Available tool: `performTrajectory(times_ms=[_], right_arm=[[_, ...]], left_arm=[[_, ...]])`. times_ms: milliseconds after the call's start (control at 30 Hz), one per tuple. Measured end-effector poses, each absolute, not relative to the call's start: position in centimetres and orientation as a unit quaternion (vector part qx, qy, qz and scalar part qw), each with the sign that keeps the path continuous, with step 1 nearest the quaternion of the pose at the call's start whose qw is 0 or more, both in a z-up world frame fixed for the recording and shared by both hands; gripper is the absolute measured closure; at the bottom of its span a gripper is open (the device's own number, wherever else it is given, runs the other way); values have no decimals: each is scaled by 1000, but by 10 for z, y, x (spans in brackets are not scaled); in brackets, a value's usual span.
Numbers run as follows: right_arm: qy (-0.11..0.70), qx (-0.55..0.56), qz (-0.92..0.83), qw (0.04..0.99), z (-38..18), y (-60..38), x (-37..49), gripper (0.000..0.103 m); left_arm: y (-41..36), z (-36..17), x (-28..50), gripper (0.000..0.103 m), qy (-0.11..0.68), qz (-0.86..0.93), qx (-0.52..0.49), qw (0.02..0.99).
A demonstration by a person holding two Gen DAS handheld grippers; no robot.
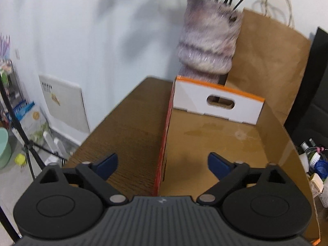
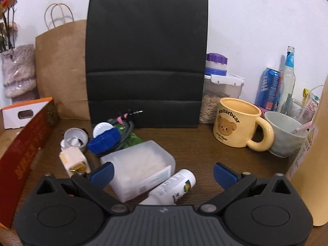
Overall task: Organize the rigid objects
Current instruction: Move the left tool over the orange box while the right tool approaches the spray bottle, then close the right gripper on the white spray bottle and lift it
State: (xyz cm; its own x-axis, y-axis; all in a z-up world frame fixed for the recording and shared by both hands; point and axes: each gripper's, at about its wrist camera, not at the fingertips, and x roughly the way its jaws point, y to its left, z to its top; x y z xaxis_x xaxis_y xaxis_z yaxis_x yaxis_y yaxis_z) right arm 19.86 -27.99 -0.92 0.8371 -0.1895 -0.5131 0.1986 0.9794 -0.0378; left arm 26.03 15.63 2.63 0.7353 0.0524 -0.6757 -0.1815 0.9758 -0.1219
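The right gripper (image 2: 163, 173) is hanging low over the desk (image 2: 196, 143) with its fingers (image 2: 102, 173) spread and released, nothing pinched between them, and the translucent plastic case (image 2: 139, 168) is lying right in that gap, hugging the left finger. Taking this case as the landmark: a white bottle (image 2: 174, 186) is lying on its side against the case's near right corner, its long axis slanting from near the gripper body up and to the right, its cap end apparently tucked under the gripper, though that part is hidden. Behind and left of the case a blue-capped item (image 2: 104, 141), a small cream box (image 2: 74, 161) and a silver ring-shaped piece (image 2: 74, 138) are clustering, and further left the open cardboard tray (image 2: 26, 143) is waiting. The left gripper (image 1: 163, 165) is also standing released, empty, straddling the tray's red wall (image 1: 164, 143), so it is well away from the case. Judging by this, the right hand is much the nearer one for the case or bottle, and the tray lies to its left
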Motion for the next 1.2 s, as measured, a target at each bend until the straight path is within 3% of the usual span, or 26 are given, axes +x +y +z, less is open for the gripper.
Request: performTrajectory(times_ms=[33,267,433,533,800,1000,1100,1167,1200], right_arm=[[268,10,-102,958,-10,-282,199,0],[274,30,-107,955,-16,-294,201,0],[275,38,-110,954,-17,-296,199,0],[280,36,-107,953,-16,-295,197,0],[336,13,-114,935,-23,-294,197,1],[333,27,-128,934,-32,-299,202,16],[340,18,-123,932,-39,-295,207,39],[334,27,-107,936,-38,-295,205,66],[333,34,-102,937,-37,-296,204,67]], left_arm=[[158,23,264,22,368,61,-91,923],[160,14,269,45,389,49,-94,915],[159,10,271,82,397,44,-94,912],[160,9,271,87,395,45,-96,912],[156,8,269,88,384,52,-83,918],[151,9,268,88,376,57,-69,922],[151,9,268,88,373,57,-66,924],[151,9,267,88,372,58,-66,924],[152,9,267,88,371,58,-67,925]])
